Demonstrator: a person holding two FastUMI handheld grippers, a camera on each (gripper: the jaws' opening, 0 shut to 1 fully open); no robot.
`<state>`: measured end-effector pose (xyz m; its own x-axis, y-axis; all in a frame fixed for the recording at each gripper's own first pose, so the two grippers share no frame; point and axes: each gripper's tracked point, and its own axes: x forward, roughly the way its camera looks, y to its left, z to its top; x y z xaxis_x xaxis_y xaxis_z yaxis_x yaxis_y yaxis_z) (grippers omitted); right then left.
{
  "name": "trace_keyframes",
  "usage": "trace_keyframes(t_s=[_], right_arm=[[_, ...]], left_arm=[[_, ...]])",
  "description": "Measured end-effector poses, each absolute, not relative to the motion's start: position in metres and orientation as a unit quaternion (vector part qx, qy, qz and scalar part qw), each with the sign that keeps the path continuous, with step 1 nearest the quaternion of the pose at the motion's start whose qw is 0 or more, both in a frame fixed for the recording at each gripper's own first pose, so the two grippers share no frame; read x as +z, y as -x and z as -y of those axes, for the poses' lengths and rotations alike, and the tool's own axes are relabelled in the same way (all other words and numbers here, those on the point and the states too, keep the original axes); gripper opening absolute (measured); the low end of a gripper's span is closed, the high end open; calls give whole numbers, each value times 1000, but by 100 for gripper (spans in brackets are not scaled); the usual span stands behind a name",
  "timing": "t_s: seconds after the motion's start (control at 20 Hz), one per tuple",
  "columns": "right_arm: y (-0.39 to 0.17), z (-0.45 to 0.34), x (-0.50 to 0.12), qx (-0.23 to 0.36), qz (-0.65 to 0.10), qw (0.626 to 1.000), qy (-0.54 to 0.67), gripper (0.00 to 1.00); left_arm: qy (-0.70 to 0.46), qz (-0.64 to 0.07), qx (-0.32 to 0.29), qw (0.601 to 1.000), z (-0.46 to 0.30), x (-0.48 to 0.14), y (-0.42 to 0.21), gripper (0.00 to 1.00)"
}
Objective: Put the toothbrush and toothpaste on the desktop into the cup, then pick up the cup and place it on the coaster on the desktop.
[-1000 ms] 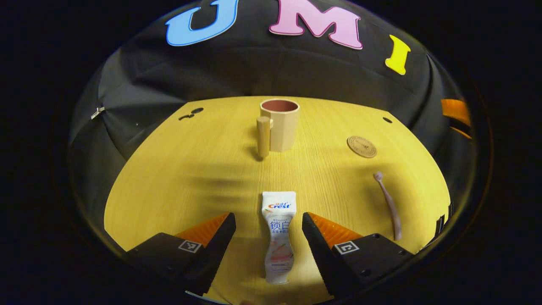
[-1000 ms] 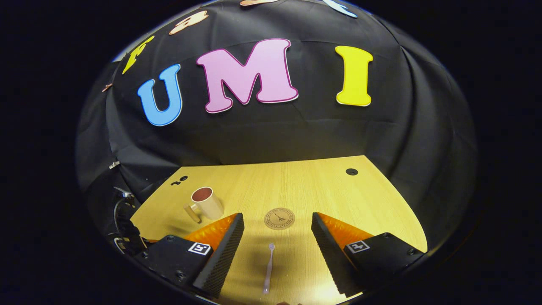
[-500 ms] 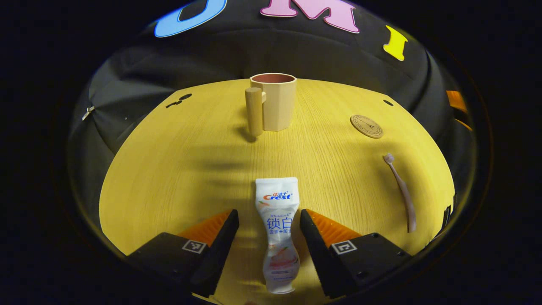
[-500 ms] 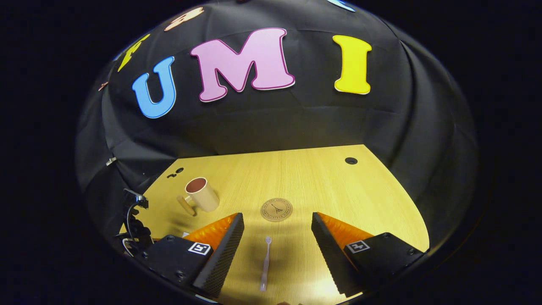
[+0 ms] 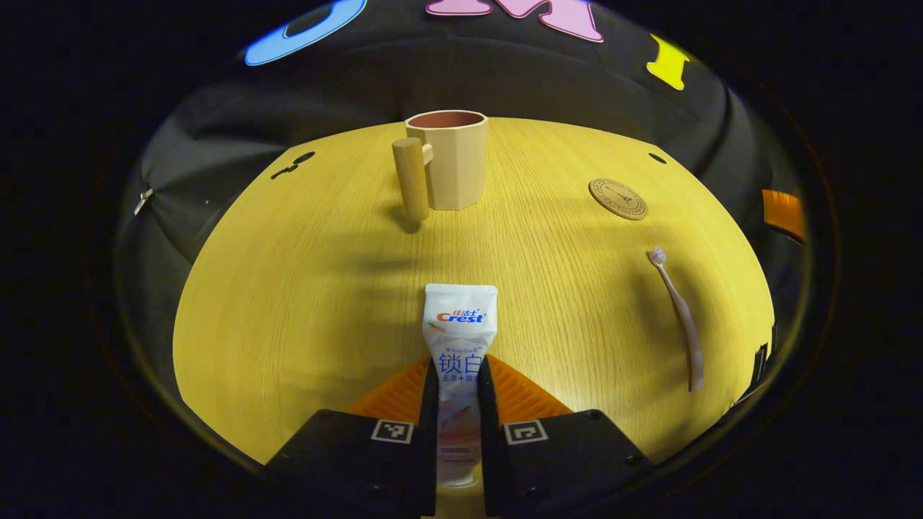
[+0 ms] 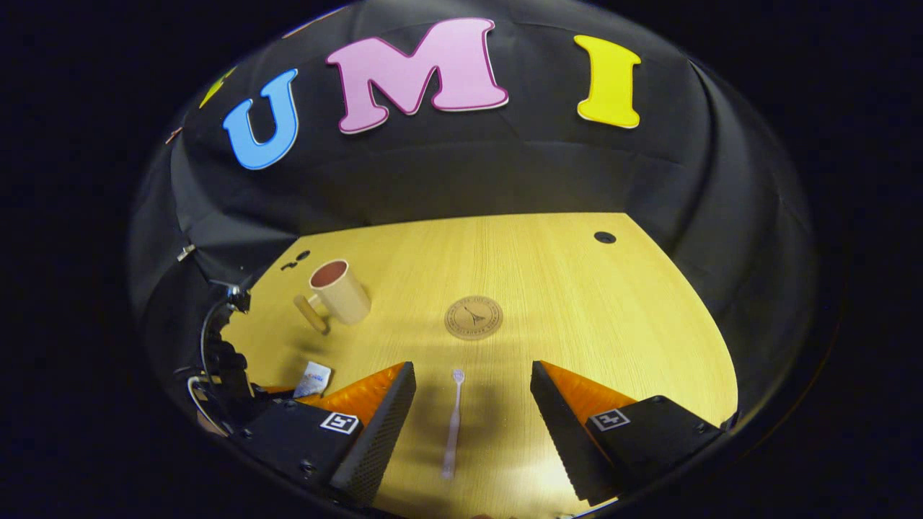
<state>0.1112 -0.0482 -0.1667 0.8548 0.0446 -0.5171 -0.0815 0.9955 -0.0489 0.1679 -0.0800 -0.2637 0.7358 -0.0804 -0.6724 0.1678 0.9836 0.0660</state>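
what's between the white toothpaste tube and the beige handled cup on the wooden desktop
Nothing: in the left gripper view, bare wooden desktop separates the white toothpaste tube from the beige handled cup.

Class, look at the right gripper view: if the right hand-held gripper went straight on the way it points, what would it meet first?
Probably the toothbrush, which lies on the desk between the open fingers of the right hand-held gripper. Beyond it sits the coaster. Height above the desk is unclear, so it might pass over both.

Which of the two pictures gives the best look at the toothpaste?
The left gripper view: the white toothpaste tube lies central, pinched between the left tool's fingers. The right gripper view shows just its flat end at the edge.
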Motion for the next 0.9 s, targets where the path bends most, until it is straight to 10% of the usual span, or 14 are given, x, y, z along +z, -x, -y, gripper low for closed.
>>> trace_keyframes(t_s=[0.9], right_arm=[[-108,43,-270,9,-384,921,73,99]], left_arm=[[14,-307,-132,942,76,-225,-98,19]])
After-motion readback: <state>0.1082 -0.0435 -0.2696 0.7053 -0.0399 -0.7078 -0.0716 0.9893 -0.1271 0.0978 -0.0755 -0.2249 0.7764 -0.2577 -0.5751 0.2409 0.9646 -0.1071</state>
